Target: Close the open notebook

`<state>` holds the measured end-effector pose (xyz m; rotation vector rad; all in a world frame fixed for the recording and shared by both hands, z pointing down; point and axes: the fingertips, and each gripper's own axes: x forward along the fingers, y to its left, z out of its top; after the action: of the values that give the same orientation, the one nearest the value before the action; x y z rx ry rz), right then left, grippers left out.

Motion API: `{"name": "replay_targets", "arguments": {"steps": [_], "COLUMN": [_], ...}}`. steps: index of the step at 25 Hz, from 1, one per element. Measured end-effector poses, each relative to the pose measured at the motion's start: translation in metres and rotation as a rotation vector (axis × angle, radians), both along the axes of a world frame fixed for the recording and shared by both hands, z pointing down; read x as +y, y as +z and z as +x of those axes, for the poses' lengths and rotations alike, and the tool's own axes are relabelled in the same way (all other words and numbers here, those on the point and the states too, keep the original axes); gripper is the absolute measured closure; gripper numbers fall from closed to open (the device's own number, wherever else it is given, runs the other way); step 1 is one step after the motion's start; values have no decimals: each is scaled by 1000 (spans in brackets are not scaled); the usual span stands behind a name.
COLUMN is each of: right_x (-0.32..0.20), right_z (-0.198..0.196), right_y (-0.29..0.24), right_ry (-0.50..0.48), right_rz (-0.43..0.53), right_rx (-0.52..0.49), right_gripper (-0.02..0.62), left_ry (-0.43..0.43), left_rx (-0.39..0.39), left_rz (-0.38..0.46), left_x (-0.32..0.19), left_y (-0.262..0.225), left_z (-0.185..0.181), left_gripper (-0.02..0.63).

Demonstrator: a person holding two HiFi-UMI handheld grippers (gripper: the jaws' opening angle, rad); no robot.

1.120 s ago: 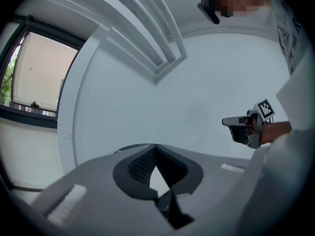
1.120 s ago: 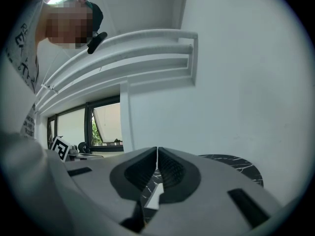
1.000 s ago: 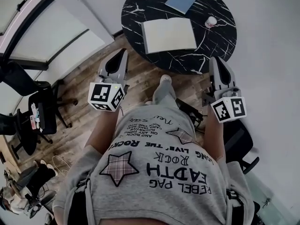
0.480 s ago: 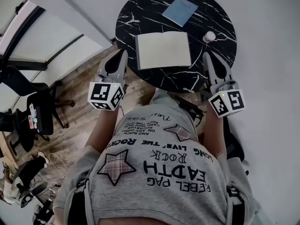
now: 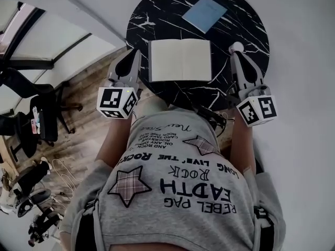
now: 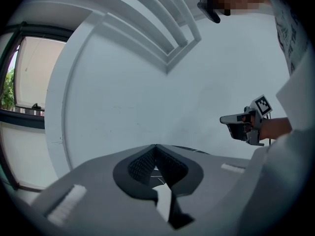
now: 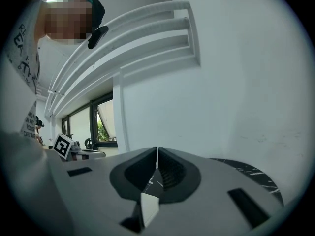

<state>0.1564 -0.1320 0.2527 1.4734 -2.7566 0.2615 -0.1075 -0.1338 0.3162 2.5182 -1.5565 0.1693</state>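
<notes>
The open notebook [image 5: 179,60] lies flat with blank cream pages on the near half of a round black marble table [image 5: 157,14]. My left gripper [image 5: 135,53] hovers by the table's edge just left of the notebook, jaws shut and empty. My right gripper [image 5: 233,53] hangs over the table just right of the notebook, also shut with nothing in it. In the left gripper view, the jaws [image 6: 156,149] meet at the tip and the right gripper [image 6: 241,127] shows across from them. The right gripper view shows its jaws [image 7: 157,152] pressed together above the table's rim [image 7: 251,171].
A closed blue booklet [image 5: 204,14] lies at the table's far side. A small white object [image 5: 236,47] sits right by the right gripper's tip. White walls close in behind the table. Office chairs [image 5: 42,119] stand on the wooden floor to the left.
The table and notebook have drawn closer. Both grippers have moved forward and now flank the notebook; the right one has come over the tabletop. Neither took hold of anything.
</notes>
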Motion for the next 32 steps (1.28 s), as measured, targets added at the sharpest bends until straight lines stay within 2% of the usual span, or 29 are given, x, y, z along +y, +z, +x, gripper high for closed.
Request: {"name": "replay_targets", "arguments": {"steps": [4,10,13,20,32], "right_x": [-10,-23,-24,-31,-34], "right_z": [13,39,39,38,32], "right_y": [15,44,46,51,60], "right_ry": [19,61,102,157,172], "right_rz": [-27,-80,-107,-126,-155], "right_rx": [-17,-4,-13,-4,5], "right_gripper": [578,578,578,578,578], "left_ry": [9,81,116,135,196], "left_rx": [-11,-23,-27,-37,-50], "left_rz": [-26,-58,-67,-92,-105], "left_x": [-10,-28,-35,-55,-68], "left_y": [17,44,42,46,62], "left_z": [10,38,37,23,42], "left_gripper": [597,597,597,597,597]}}
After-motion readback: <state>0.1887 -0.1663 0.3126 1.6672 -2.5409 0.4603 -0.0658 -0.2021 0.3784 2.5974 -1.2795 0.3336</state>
